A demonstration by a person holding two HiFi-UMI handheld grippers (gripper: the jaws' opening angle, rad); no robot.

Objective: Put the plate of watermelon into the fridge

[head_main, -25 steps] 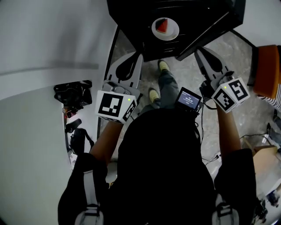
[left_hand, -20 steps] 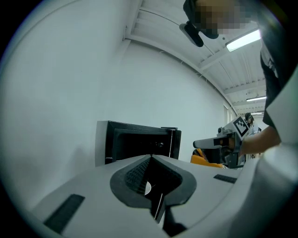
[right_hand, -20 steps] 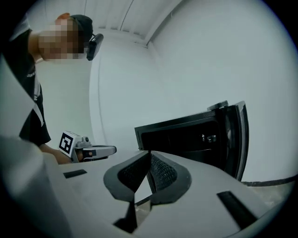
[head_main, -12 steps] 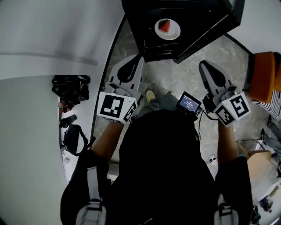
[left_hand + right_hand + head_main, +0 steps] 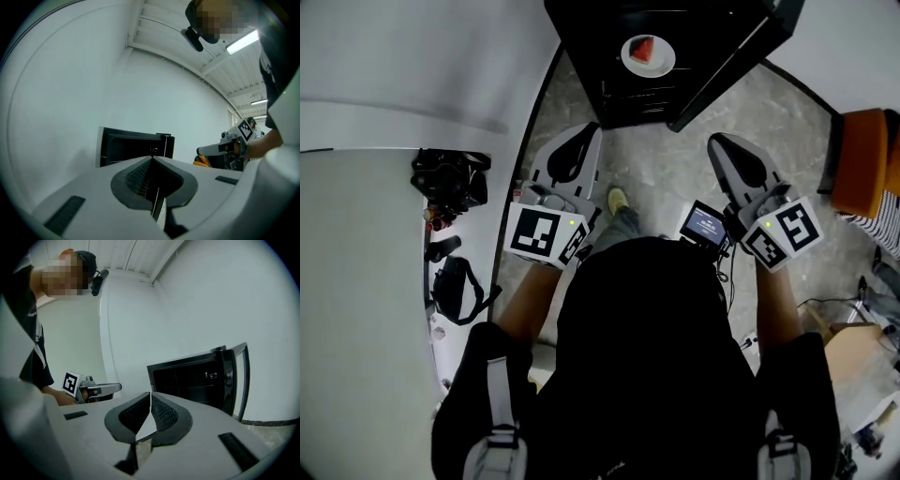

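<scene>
A white plate (image 5: pixel 648 54) with a red watermelon slice sits in the dark opening of the black fridge (image 5: pixel 605 56), apparently on a shelf. It shows as a small pale spot (image 5: pixel 213 375) in the right gripper view. The fridge door (image 5: pixel 733 64) stands swung open to the right. My left gripper (image 5: pixel 584 132) is shut and empty, a short way in front of the fridge (image 5: pixel 124 145). My right gripper (image 5: pixel 719 142) is also shut with nothing between its jaws, level with the door's (image 5: pixel 239 376) edge.
An orange seat (image 5: pixel 862 159) stands at the right edge. On a white table at the left lie black camera gear and a bag (image 5: pixel 450 183). A cardboard box (image 5: pixel 853 337) and cables lie on the stone floor at the lower right.
Both grippers have drawn back from the fridge, which now sits farther off. The right gripper has left the door's edge. The plate has stayed put.
</scene>
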